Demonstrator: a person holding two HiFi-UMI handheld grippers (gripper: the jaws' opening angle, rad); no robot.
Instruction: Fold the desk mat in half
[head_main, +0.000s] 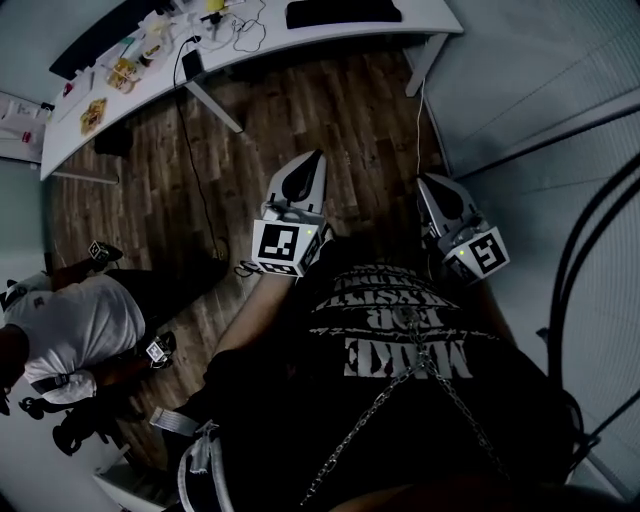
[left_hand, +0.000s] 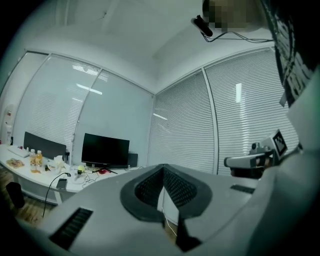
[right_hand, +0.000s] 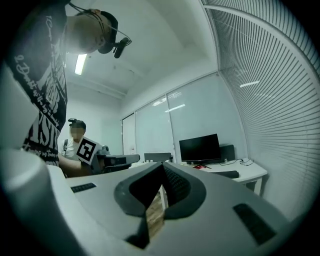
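Wood-plank floor (head_main: 330, 110) fills the middle of the head view, open between the person and the white bench (head_main: 300, 38) along the far side. The bench's near edge slants from far right down to the left. Two legs and a black cable (head_main: 195, 170) drop from it to the floor. A dark flat slab at the bench's right end, seemingly the desk mat (head_main: 343, 12), lies unfolded, well apart from both tools. Left hand-held gripper (head_main: 318, 156) and right hand-held gripper (head_main: 424, 181) point toward the bench over bare floor, jaws pressed together, empty. A second person (head_main: 75, 325) sits near left. A curved dark rail (head_main: 585, 250) bounds the right.

Left gripper view: jaws meet at the tips, nothing between them. Monitor (left_hand: 105, 150) stands on the bench at far left, with blinds (left_hand: 240, 110) to the right.

Right gripper view: jaws closed tip to tip, empty. The dark slab lies in front of the monitor, near the bench's right end and just inside its edge.
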